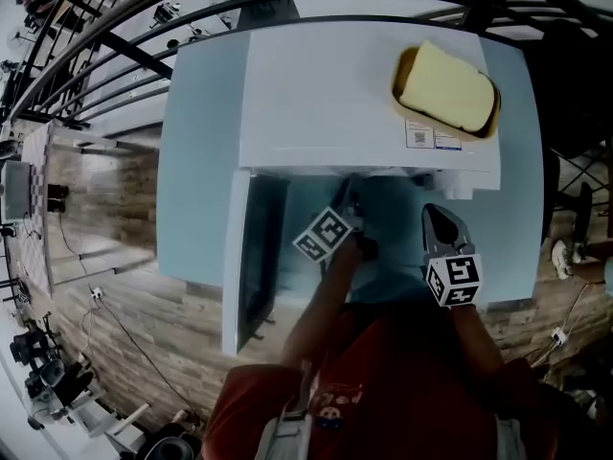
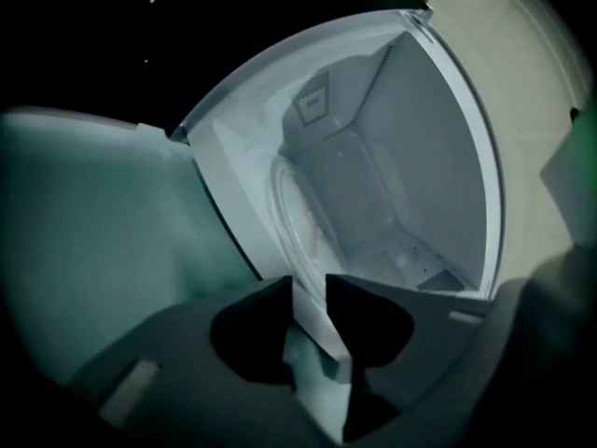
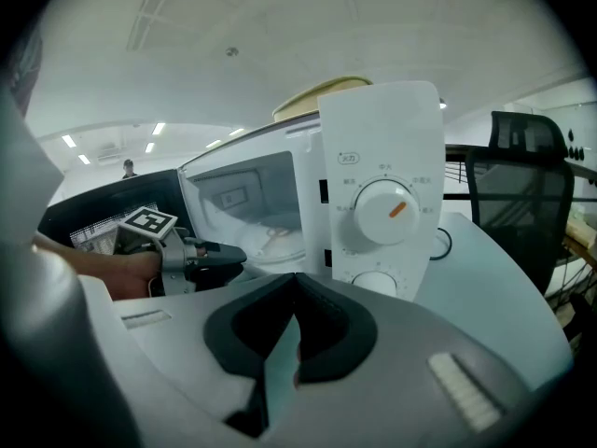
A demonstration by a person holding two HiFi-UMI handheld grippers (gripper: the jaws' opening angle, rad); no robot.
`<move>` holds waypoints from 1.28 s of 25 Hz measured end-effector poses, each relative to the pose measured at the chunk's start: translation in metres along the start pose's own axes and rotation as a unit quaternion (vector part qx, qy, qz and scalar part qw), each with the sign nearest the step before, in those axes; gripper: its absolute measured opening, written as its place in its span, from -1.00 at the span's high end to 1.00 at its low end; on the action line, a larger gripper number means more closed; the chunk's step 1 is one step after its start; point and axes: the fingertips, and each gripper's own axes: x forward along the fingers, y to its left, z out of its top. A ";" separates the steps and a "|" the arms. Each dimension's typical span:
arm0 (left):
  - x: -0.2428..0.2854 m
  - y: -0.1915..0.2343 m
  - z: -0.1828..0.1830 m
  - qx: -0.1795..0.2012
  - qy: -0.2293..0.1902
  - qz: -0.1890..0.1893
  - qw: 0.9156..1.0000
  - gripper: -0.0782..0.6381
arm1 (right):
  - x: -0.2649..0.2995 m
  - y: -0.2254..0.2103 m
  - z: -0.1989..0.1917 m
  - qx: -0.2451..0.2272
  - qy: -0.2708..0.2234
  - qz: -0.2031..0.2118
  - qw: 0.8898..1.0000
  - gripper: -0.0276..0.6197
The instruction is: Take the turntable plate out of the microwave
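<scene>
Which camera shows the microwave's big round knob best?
The right gripper view: the knob faces it, orange mark plain. The head view looks down on the microwave, so the knob's face is hidden. The left gripper view looks inside and misses it.

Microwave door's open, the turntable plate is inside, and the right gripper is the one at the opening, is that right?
Not quite: the left gripper is at the opening, as the right gripper view shows; the right gripper sits outside, facing the control panel. The door is open and the turntable plate is inside.
</scene>
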 end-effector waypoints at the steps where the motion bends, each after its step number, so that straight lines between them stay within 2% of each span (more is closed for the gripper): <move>1: 0.002 0.001 0.000 -0.013 -0.002 -0.001 1.000 0.47 | 0.002 0.000 -0.001 -0.002 0.000 0.000 1.000 0.91; 6: 0.003 0.003 0.002 -0.044 -0.010 0.001 0.999 0.50 | 0.005 0.002 -0.001 -0.011 0.006 -0.001 1.000 0.92; 10: 0.002 0.002 0.004 -0.068 -0.016 -0.001 0.998 0.59 | 0.006 0.000 -0.002 -0.012 0.007 -0.002 1.000 0.92; 11: 0.002 0.001 0.003 -0.072 -0.017 -0.002 0.997 0.65 | 0.006 0.000 -0.002 -0.013 0.007 -0.002 1.000 0.92; 17: 0.001 0.001 0.002 -0.089 -0.020 -0.007 0.996 0.69 | 0.006 0.004 -0.003 -0.014 0.005 0.004 1.000 0.92; 21: -0.003 0.003 0.005 -0.076 -0.027 -0.004 0.997 0.70 | 0.003 0.006 -0.002 -0.018 0.006 0.006 1.000 0.92; 25: -0.007 0.006 0.007 -0.094 -0.041 -0.006 0.995 0.72 | -0.001 0.005 -0.002 -0.022 0.003 0.009 1.000 0.91; 32: -0.013 -0.004 0.007 -0.100 -0.057 -0.017 0.993 0.73 | -0.010 0.009 -0.002 -0.028 -0.002 0.018 0.999 0.92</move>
